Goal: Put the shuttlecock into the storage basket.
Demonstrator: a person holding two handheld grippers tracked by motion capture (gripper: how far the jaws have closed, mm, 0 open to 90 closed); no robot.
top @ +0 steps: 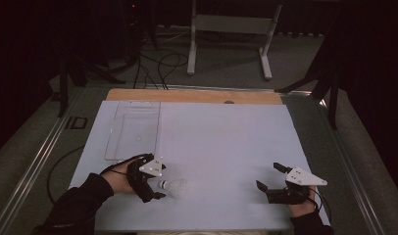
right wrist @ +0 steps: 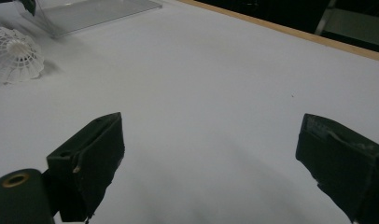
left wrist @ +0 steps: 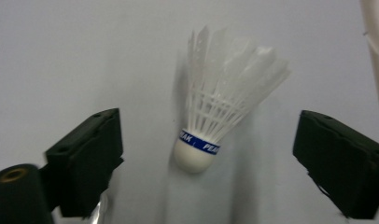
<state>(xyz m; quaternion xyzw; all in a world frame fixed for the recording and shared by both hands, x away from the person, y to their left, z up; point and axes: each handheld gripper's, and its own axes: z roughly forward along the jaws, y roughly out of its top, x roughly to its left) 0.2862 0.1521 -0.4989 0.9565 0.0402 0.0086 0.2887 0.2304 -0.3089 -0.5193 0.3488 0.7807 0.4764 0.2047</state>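
A white feather shuttlecock [top: 175, 187] with a blue band above its cork lies on its side on the white table top [top: 226, 137], near the front left. My left gripper [top: 160, 183] is at its cork end. In the left gripper view the shuttlecock [left wrist: 211, 112] lies between the two black jaws with a gap on each side, so the left gripper [left wrist: 208, 154] is open. My right gripper [top: 270, 177] rests at the front right, open and with nothing in it [right wrist: 211, 149]. From there the shuttlecock [right wrist: 15, 56] shows far off at the upper left.
A clear plastic tray [top: 133, 129] lies at the back left of the table, also seen as the clear tray [right wrist: 99, 11]. A wooden strip [top: 197, 95] runs along the far edge. Beyond it are a white stand [top: 231, 24] and cables [top: 158, 68] on the floor.
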